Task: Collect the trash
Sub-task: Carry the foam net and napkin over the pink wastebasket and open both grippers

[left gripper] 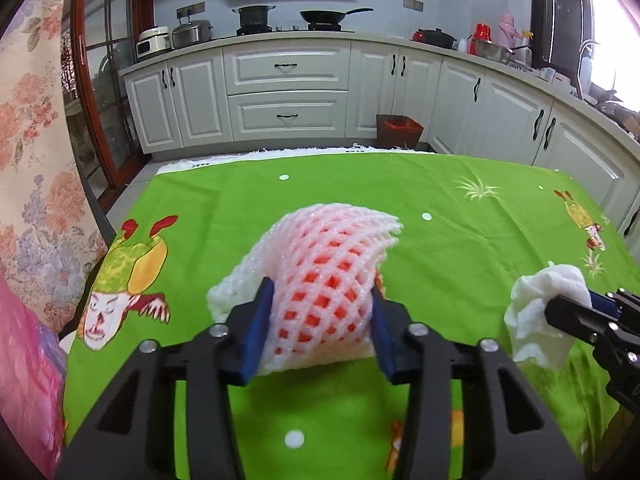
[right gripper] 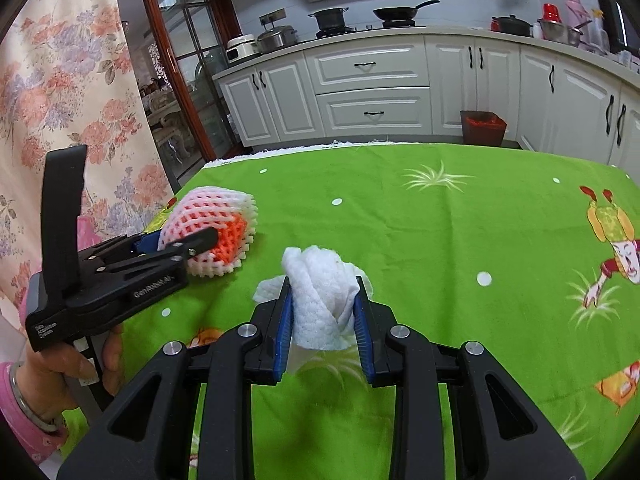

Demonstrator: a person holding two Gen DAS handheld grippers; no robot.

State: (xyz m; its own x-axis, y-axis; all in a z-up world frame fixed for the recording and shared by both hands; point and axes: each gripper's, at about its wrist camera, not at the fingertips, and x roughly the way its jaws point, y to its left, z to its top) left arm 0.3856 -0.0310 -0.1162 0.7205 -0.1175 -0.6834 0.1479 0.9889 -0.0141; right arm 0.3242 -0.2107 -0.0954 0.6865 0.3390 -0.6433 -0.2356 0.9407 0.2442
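**Both pieces of trash lifted, bin run still ahead**

The left claw (left gripper: 322, 320) is clamped on a pink foam fruit net (left gripper: 320, 276), its long axis pointing toward 1 o'clock above the table (left gripper: 460, 240). The right claw (right gripper: 322, 320) pinches a crumpled white tissue (right gripper: 322, 300), roughly upright. Neither, I judge, has reached the trash bin (left gripper: 398, 130) at 12 o'clock.

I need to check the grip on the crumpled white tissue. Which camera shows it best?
The right wrist view: the crumpled white tissue sits centred, pinched in the right gripper. The left wrist view shows it only sideways at the right edge.
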